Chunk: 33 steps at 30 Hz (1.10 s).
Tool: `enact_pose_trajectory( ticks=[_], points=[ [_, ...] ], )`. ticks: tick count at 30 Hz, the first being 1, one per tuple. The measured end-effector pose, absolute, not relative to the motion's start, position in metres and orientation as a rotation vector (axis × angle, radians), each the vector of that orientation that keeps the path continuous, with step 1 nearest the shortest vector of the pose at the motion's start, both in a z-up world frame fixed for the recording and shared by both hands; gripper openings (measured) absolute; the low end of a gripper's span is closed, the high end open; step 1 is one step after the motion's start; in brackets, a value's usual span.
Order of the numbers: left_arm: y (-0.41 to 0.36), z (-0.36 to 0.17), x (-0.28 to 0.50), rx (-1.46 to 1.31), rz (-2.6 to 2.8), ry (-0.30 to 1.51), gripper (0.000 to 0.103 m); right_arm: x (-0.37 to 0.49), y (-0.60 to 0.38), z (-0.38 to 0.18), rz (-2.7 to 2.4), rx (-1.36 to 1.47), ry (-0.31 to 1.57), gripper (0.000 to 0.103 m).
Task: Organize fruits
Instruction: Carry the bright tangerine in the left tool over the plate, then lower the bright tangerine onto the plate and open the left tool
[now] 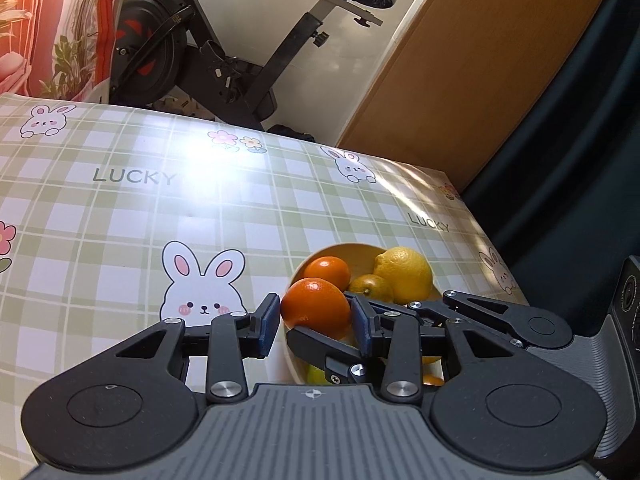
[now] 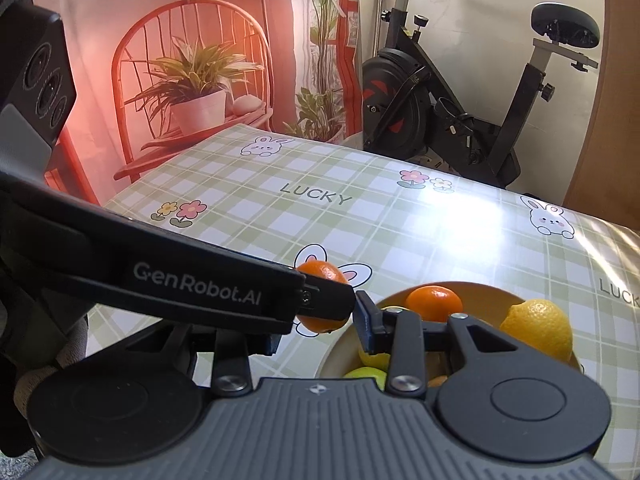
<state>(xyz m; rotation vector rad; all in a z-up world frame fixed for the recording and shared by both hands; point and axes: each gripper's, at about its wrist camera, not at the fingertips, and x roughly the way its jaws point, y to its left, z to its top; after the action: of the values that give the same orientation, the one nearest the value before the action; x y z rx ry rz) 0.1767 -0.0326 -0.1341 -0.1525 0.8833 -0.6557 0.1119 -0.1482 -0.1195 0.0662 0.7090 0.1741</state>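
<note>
One fruit in hand: the orange (image 1: 316, 304), clamped between the blue pads of the left gripper (image 1: 316, 320) and held clear at the bowl's left rim.
Left claw: narrow, closed on the orange.
Right claw: the right gripper (image 2: 320, 334) is close beside the orange. The left gripper's arm crosses it, so I cannot tell whether it is gripping anything.
Bowl (image 1: 340, 246): holds a second orange (image 1: 328, 272), a lemon (image 1: 404, 274) and a few smaller yellow-green fruits underneath.
Tablecloth (image 1: 120, 220): no sorted fruit and no second container in view.
Progress: early, by my judgement. One fruit is handled and the rest are unsorted in the bowl.
</note>
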Motion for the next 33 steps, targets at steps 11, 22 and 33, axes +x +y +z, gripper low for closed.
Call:
enact_pose_trajectory(
  ticks=[11,22,33],
  points=[
    [-0.095,-0.129,0.146,-0.057,-0.766,0.899,0.041,0.058,-0.202,-0.106,0.081,0.158,0.644,0.038],
    [-0.106,-0.146,0.118,-0.007,-0.747,0.971,0.041,0.019,-0.226,-0.120,0.055,0.238,0.677,0.038],
    [-0.088,-0.144,0.107,-0.027,-0.680,0.972,0.041,0.013,-0.210,-0.128,0.119,0.251,0.675,0.038]
  ],
)
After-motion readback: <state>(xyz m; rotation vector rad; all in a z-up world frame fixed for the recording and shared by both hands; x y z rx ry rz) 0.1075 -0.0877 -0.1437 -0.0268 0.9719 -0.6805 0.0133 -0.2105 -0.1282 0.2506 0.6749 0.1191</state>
